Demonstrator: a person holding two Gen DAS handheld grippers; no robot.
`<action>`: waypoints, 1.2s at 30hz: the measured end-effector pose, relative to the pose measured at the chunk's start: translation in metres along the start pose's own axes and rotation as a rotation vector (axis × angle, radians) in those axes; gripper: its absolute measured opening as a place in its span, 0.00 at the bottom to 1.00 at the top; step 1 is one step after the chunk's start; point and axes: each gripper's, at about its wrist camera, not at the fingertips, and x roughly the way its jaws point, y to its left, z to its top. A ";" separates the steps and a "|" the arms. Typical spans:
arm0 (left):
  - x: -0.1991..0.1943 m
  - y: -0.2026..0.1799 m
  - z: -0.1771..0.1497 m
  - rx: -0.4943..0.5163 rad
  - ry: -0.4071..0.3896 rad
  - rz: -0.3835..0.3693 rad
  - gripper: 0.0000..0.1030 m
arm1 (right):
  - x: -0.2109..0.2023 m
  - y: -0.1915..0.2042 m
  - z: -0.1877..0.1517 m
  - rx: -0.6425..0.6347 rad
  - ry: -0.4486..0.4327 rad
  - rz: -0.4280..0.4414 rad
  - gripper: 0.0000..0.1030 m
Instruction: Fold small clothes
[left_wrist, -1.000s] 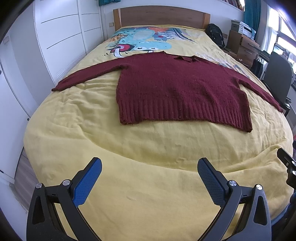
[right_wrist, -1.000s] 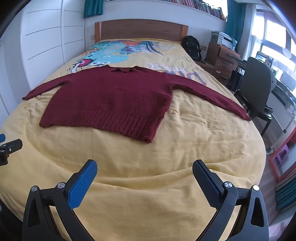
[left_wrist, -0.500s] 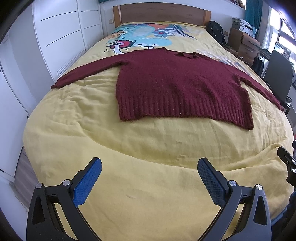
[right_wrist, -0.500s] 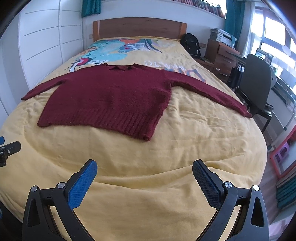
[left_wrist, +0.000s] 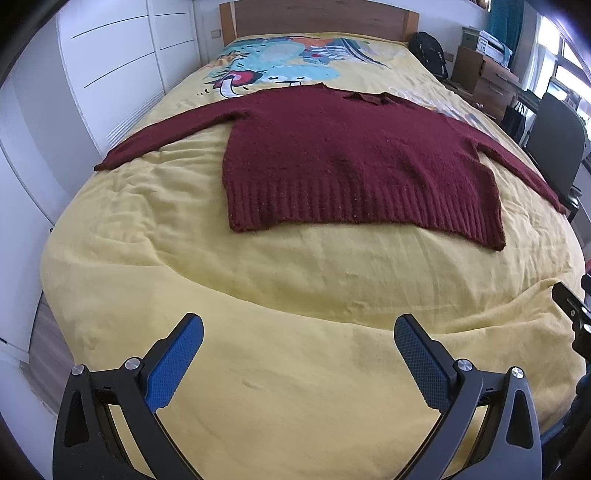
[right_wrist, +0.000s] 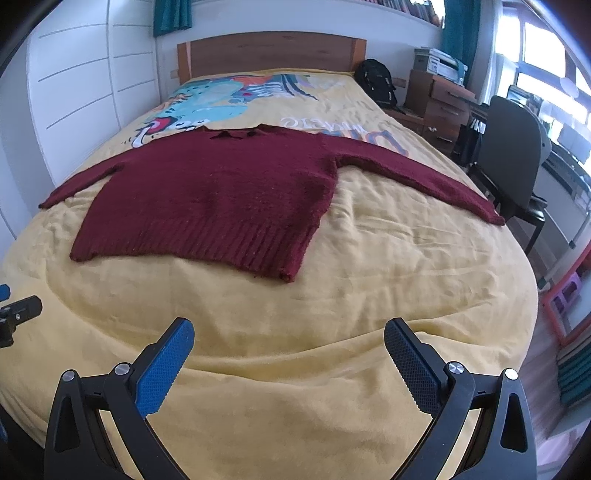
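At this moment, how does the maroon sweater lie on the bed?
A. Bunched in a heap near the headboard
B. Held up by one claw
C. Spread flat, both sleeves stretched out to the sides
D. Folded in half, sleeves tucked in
C: the maroon sweater lies flat on the yellow bedspread, sleeves out to either side, and both claws, left and right, are open and empty.

Maroon knit sweater (left_wrist: 354, 155) flat, unfolded, sleeves spread, on bed.

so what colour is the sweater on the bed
Dark maroon sweater, with a ribbed hem; the left wrist view shows it best.
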 end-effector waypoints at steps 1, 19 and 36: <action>0.001 0.000 0.001 0.003 -0.001 0.004 0.99 | 0.001 -0.001 0.001 0.004 0.000 0.002 1.00; 0.005 -0.011 0.041 0.008 0.023 -0.033 0.99 | 0.017 -0.034 0.034 0.080 -0.017 -0.003 1.00; 0.018 -0.004 0.096 -0.068 0.043 -0.033 0.99 | 0.063 -0.157 0.059 0.354 -0.001 -0.100 1.00</action>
